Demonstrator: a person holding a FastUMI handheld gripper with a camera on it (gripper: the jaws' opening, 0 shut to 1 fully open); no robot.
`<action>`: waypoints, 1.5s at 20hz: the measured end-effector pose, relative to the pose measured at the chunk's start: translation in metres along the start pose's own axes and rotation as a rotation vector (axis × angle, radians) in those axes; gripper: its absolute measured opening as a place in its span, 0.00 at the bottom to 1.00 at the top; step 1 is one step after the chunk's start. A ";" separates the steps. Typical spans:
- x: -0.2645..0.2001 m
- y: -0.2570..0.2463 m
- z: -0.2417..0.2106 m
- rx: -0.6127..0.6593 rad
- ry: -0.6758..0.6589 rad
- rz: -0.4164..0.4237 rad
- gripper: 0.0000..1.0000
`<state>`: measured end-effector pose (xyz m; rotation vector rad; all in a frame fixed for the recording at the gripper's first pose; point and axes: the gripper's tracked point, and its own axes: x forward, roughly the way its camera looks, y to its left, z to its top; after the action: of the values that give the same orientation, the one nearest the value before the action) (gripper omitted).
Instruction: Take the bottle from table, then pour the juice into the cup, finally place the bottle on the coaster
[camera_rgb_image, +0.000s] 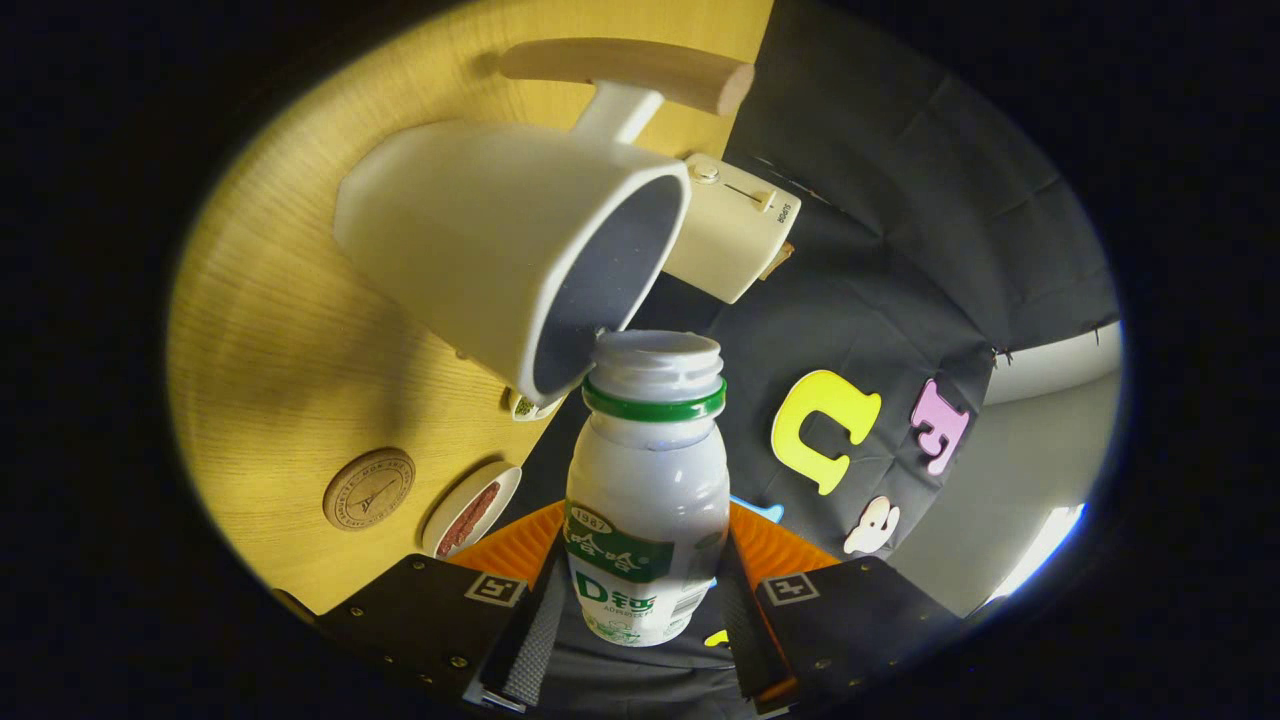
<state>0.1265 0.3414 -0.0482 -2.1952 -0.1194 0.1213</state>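
My gripper (640, 610) is clenched on the bottle (648, 490): both fingers press its lower sides, and it sits between them with its neck pointing ahead. The view is rolled over, so the table stands as a wall to my left. The bottle is white with a green ring under its open, capless mouth. Its green label shows "1987" in a small oval and a large "D" below; the other characters I cannot make out.

Just ahead, the bottle's mouth sits at the lower rim of the cup (510, 245), touching it or nearly so. The cup is white with a dark inside, its opening facing the bottle, and it has a wooden handle (630, 72).

On the table (290, 340) beside the fingers lies a round coaster (369, 488) with stamped lettering too small to read, well apart from the bottle. Next to it is a small white dish (470, 510) holding something reddish-brown.

Beyond the cup stands a cream toaster (735, 235), with small print by its slider that I cannot read for sure.
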 end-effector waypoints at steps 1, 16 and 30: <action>0.000 0.001 0.000 0.022 -0.003 0.005 0.71; 0.001 0.013 -0.006 0.605 -0.026 0.122 0.71; -0.006 0.031 -0.072 1.333 0.008 0.174 0.71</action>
<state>0.1313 0.2649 -0.0313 -0.8696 0.1364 0.2103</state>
